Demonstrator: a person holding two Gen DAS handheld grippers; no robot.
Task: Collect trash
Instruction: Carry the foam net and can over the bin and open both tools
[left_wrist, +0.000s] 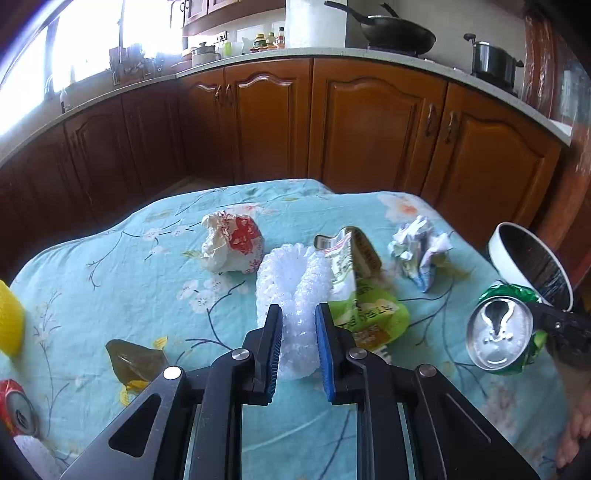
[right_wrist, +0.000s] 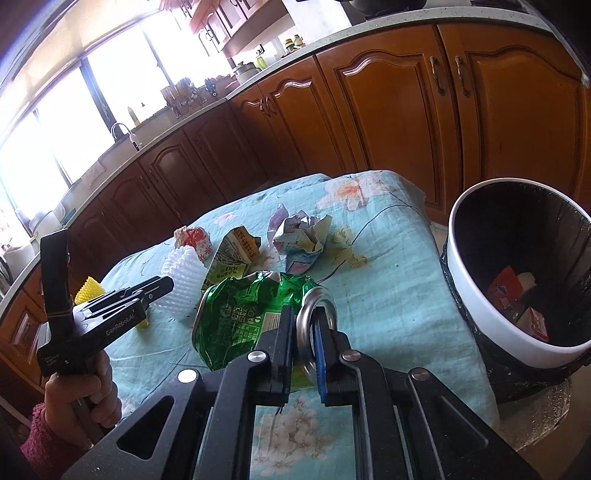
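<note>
My left gripper (left_wrist: 298, 314) has its jaws around a white foam net sleeve (left_wrist: 291, 280) on the table, pads touching both sides; the sleeve also shows in the right wrist view (right_wrist: 184, 280). My right gripper (right_wrist: 303, 321) is shut on the rim of a crushed green can (right_wrist: 243, 314) and holds it above the table; the can also shows in the left wrist view (left_wrist: 502, 332). The white-rimmed black trash bin (right_wrist: 480, 306) stands at the table's right, with some packaging inside.
On the floral blue cloth (left_wrist: 110, 280) lie a red-white crumpled wrapper (left_wrist: 232, 243), a green carton (left_wrist: 362, 295), a crumpled paper ball (left_wrist: 421, 251), a brown wrapper (left_wrist: 133, 362), a red can (left_wrist: 14, 410) and a yellow foam net (left_wrist: 9, 317). Kitchen cabinets stand behind.
</note>
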